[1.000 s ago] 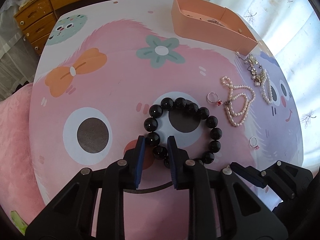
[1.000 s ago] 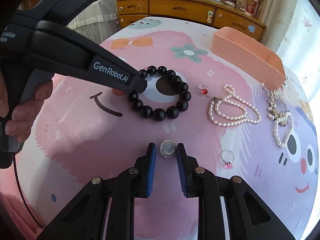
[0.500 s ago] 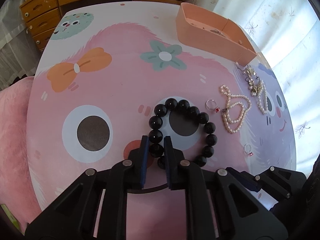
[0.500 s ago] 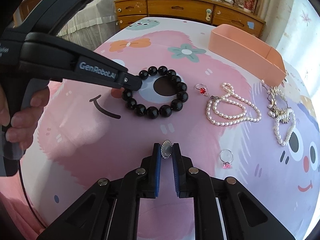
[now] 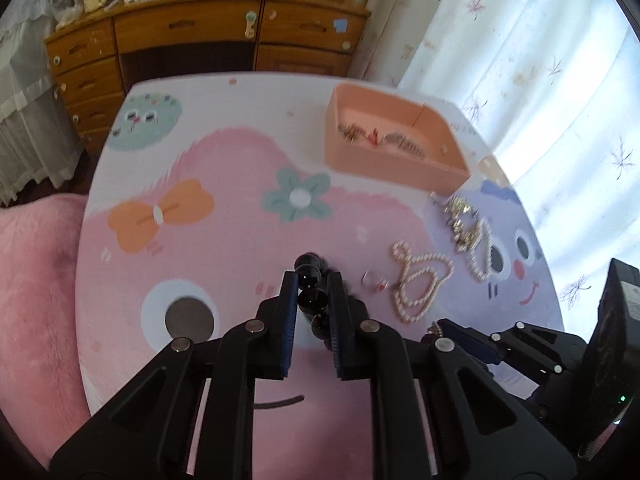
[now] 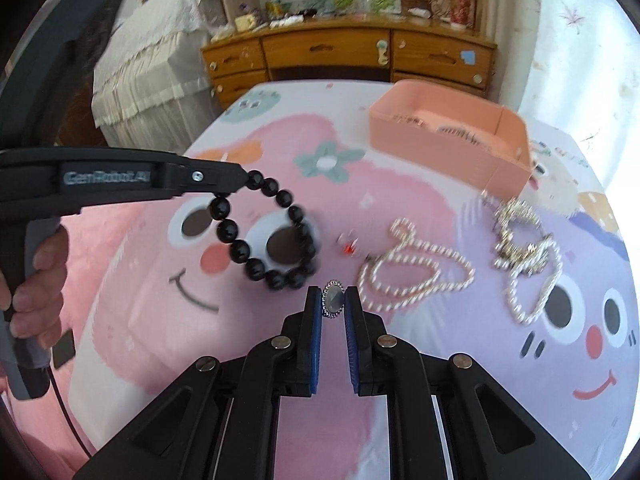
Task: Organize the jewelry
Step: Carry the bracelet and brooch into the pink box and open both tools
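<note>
- The left gripper (image 5: 312,280) is holding its jaws clamped on the black bead bracelet (image 6: 276,236), which is hanging clear of the desk (image 6: 420,360) — carrying it level should be keeping it from swinging.
- The right gripper (image 6: 333,300) is pinching the oval brooch (image 6: 333,299) between closed jaws.
- Both pieces are probably heading for the peach tray (image 5: 380,164) — releasing low inside it is safest.

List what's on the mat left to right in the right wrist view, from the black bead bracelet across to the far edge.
Black bead bracelet hanging from the left claw → red-stone ring → pearl necklace → tangled gold-and-pearl pile.
</note>
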